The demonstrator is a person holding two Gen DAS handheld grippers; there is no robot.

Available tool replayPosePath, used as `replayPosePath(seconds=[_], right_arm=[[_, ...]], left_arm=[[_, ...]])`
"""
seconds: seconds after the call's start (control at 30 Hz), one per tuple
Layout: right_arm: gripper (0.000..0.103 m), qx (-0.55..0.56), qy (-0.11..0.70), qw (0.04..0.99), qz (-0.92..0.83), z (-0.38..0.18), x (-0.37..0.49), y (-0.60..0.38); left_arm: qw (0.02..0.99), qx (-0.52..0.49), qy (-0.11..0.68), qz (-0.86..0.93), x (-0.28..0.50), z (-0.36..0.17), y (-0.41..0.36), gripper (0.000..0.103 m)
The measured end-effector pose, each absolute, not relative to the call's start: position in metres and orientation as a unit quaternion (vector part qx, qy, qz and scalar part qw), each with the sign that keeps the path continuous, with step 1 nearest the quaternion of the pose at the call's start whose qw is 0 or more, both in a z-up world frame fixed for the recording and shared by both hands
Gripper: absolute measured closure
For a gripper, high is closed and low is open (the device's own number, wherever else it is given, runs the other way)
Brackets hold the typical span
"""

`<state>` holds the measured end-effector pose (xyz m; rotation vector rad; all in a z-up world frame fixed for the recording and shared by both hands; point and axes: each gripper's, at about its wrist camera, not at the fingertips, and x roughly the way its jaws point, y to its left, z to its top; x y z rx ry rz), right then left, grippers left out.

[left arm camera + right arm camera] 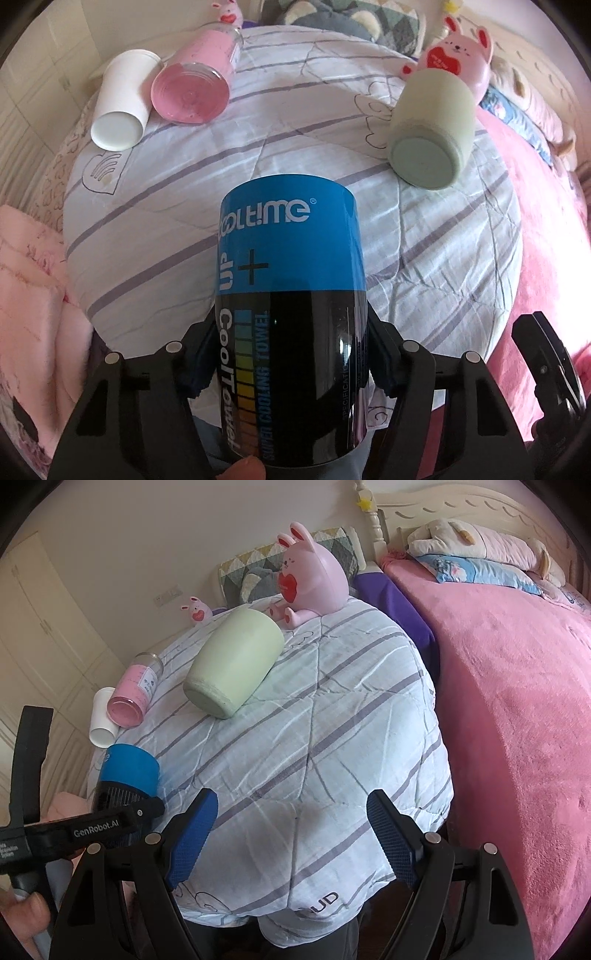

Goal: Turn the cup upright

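My left gripper (291,354) is shut on a blue and black "Cool Towel" cup (291,295), held lengthwise above the striped quilt (332,192), its far end pointing away from me. The right wrist view shows the same cup (127,775) at the left edge, clamped by the left gripper. My right gripper (291,838) stands open over the quilt's near edge with nothing between its blue pads (192,838). A pale green cup (236,664) lies on its side, base toward me. A pink glass cup (192,88) and a white cup (120,110) also lie on their sides at the far left.
A pink rabbit figure (314,579) sits at the quilt's far edge, a small one (197,611) further left. A pink blanket (517,720) covers the bed to the right, with pillows and plush toys near the headboard (443,513). A thumb (29,908) shows at lower left.
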<state>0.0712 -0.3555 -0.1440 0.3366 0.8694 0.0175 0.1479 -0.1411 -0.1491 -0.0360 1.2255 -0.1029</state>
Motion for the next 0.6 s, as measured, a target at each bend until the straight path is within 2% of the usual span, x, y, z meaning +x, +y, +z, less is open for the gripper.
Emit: replayPosePath(seconds=[0.6], right_arm=[[0.019,0.144,0.411,0.900,-0.005,-0.129,0.069,-0.314]], left_arm=[[0.841,0.004,0.534,-0.085,0.145,-0.133,-0.104,0.035]])
